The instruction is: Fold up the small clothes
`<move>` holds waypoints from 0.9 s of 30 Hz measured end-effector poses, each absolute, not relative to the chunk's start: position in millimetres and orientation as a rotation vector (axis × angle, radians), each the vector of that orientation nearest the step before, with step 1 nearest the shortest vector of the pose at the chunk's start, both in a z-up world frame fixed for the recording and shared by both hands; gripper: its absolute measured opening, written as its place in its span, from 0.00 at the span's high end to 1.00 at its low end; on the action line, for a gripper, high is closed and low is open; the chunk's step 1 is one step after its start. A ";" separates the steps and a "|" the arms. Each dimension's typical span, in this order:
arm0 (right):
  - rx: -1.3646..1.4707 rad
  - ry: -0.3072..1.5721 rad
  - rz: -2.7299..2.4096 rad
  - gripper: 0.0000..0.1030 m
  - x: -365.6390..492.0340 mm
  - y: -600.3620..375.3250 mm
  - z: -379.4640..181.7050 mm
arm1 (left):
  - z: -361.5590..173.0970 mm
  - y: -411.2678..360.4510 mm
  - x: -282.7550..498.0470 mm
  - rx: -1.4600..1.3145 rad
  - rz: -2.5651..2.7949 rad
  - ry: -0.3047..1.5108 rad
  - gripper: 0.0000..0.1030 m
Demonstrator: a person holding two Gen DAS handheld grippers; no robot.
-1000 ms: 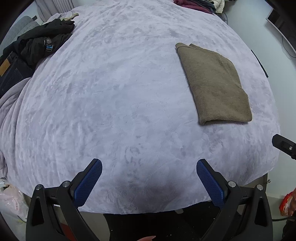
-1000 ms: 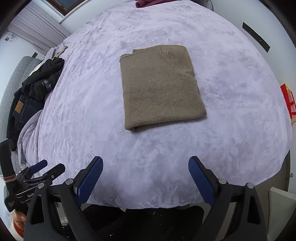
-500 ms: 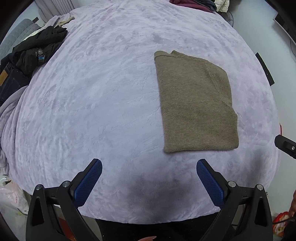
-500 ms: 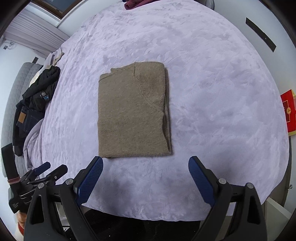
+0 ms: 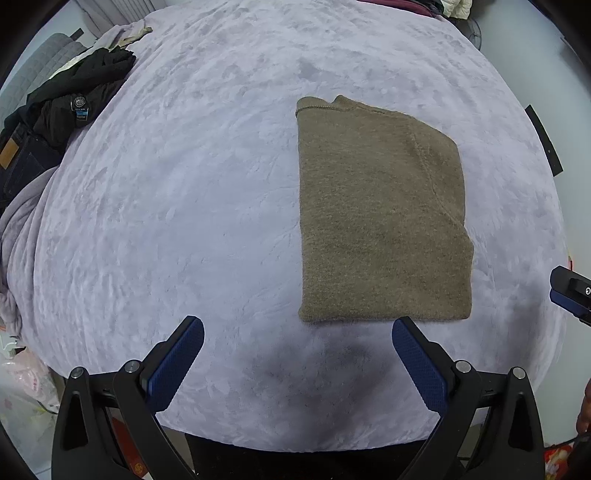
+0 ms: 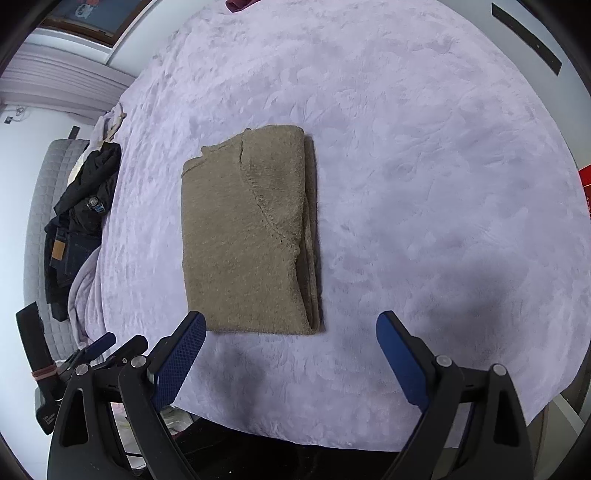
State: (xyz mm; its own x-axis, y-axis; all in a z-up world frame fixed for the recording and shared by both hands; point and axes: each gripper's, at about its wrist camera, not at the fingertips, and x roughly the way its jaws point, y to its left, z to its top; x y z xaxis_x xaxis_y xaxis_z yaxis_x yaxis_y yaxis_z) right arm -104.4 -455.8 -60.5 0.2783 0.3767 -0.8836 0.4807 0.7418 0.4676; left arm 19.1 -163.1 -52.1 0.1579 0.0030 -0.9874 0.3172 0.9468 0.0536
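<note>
A brown knit sweater (image 5: 380, 218) lies folded into a flat rectangle on the lilac bedspread (image 5: 184, 206); it also shows in the right wrist view (image 6: 247, 240), with stacked layers along its right edge. My left gripper (image 5: 297, 332) is open and empty, hovering just short of the sweater's near edge, its right finger by the near right part. My right gripper (image 6: 290, 326) is open and empty, its left finger by the sweater's near left corner. The left gripper shows at the lower left of the right wrist view (image 6: 107, 347).
Dark clothes and jeans (image 5: 62, 110) are piled at the bed's left side, also in the right wrist view (image 6: 81, 206). A grey quilted headboard or couch (image 6: 48, 184) stands beyond. More garments (image 5: 413, 5) lie at the far edge. The bed's near edge drops off just below both grippers.
Both grippers have swung toward the sweater and come closer to it; it now sits larger and nearer the fingers in both views. Both stay open. The sweater has not moved on the bed.
</note>
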 end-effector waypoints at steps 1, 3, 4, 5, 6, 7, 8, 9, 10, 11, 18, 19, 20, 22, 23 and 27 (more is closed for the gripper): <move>0.793 1.331 -0.076 0.08 -103.2 -457.2 -62.6 | -53.1 -164.9 19.6 0.272 -0.232 1.402 0.01; 0.798 1.337 -0.067 0.08 -100.7 -460.0 -66.8 | -55.7 -169.0 20.4 0.266 -0.248 1.414 0.01; 0.800 1.341 -0.063 0.08 -99.1 -461.9 -69.2 | -56.8 -171.0 20.5 0.267 -0.246 1.415 0.01; 0.804 1.344 -0.058 0.08 -98.6 -463.2 -71.2 | -57.8 -172.6 20.3 0.270 -0.245 1.416 0.01; 0.809 1.348 -0.054 0.08 -97.5 -464.6 -73.4 | -58.7 -173.8 20.5 0.273 -0.247 1.419 0.01; 0.815 1.351 -0.050 0.08 -96.0 -466.6 -76.0 | -60.3 -175.3 20.9 0.273 -0.245 1.425 0.01; 0.820 1.354 -0.047 0.08 -94.6 -468.1 -78.2 | -61.7 -176.0 21.2 0.273 -0.242 1.429 0.01; 0.826 1.355 -0.042 0.08 -93.4 -469.5 -80.3 | -63.4 -176.8 21.6 0.270 -0.240 1.434 0.01; 0.831 1.355 -0.038 0.08 -92.7 -471.0 -82.0 | -64.8 -177.1 22.1 0.269 -0.239 1.437 0.01; 0.835 1.355 -0.033 0.08 -91.2 -472.9 -83.9 | -66.5 -177.4 22.8 0.270 -0.236 1.440 0.01; 0.860 1.362 -0.001 0.08 -81.7 -482.4 -97.3 | -80.8 -178.3 29.2 0.257 -0.229 1.454 0.01; 0.865 1.361 0.007 0.08 -80.6 -483.1 -99.8 | -82.7 -177.8 30.4 0.257 -0.227 1.455 0.01; 0.870 1.359 0.014 0.08 -80.4 -483.9 -101.6 | -85.5 -177.6 32.0 0.255 -0.226 1.458 0.01; 0.882 1.358 0.027 0.08 -78.2 -485.2 -107.2 | -91.7 -176.4 35.6 0.248 -0.230 1.460 0.01; 0.887 1.358 0.033 0.08 -76.9 -485.8 -109.8 | -94.0 -176.2 37.0 0.244 -0.232 1.460 0.01; 0.898 1.346 0.060 0.08 -69.8 -489.0 -122.1 | -108.3 -174.1 45.6 0.233 -0.242 1.465 0.01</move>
State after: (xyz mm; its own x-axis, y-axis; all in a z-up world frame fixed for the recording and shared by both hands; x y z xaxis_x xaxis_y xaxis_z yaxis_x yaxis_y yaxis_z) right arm -69.8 -489.0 -122.1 0.2739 0.5201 -0.8090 0.4462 0.6764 0.5859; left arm 45.6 -174.1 -108.3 0.0897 -0.0198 -0.9958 0.3014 0.9534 0.0082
